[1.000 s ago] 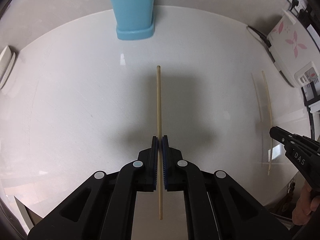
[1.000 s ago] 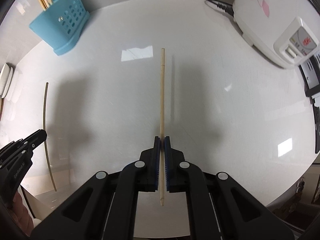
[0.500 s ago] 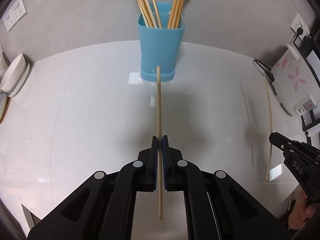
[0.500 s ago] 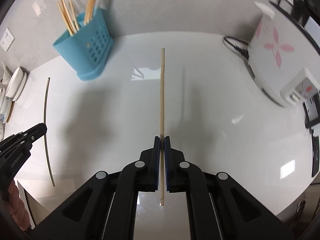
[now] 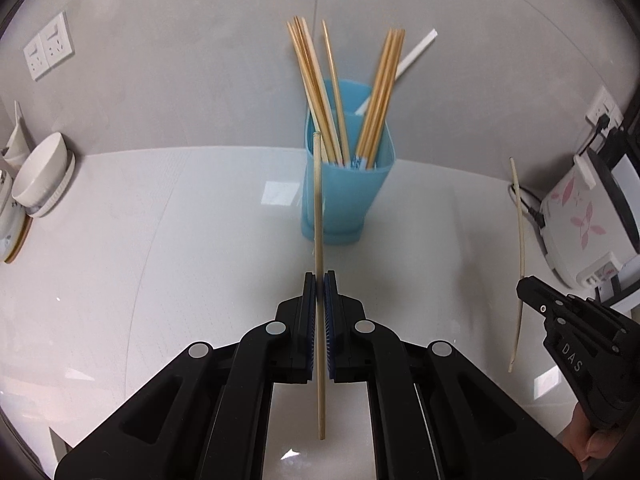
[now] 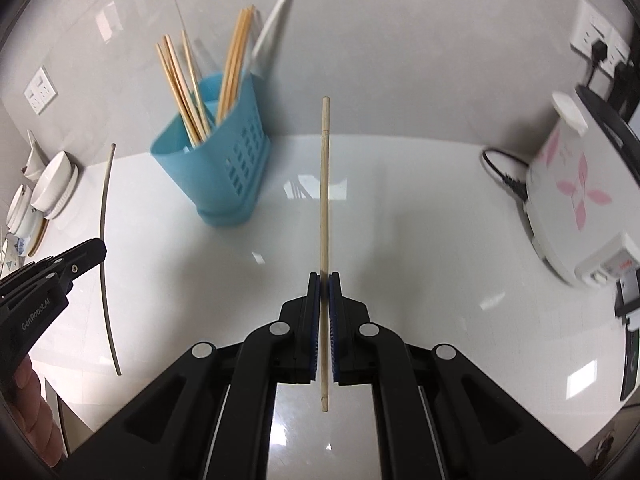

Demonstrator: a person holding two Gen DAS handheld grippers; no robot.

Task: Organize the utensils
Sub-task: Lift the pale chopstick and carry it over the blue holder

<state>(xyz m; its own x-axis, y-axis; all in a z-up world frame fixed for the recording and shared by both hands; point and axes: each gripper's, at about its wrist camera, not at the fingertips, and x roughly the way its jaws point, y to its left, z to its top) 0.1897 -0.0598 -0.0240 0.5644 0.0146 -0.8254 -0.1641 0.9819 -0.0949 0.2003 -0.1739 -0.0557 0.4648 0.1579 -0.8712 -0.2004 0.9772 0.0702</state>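
Note:
My left gripper (image 5: 319,280) is shut on a wooden chopstick (image 5: 318,208) that points forward, its tip in front of the blue utensil holder (image 5: 344,200). The holder stands on the white counter and has several wooden chopsticks (image 5: 316,88) standing in it. My right gripper (image 6: 324,280) is shut on another wooden chopstick (image 6: 325,200), with the holder (image 6: 216,168) to its front left. Each gripper shows in the other's view, the right one (image 5: 528,286) with its chopstick (image 5: 521,256), the left one (image 6: 94,250) with its chopstick (image 6: 103,248).
A white rice cooker with pink flowers (image 5: 580,216) (image 6: 576,196) and its black cord (image 6: 504,168) stand at the right. White bowls and plates (image 5: 36,184) (image 6: 52,188) are stacked at the left by the wall. Wall sockets (image 5: 48,52) are on the back wall.
Both grippers have tilted up and risen with their chopsticks; the holder and back wall have come into fuller view. The left chopstick's tip now overlaps the holder's rim.

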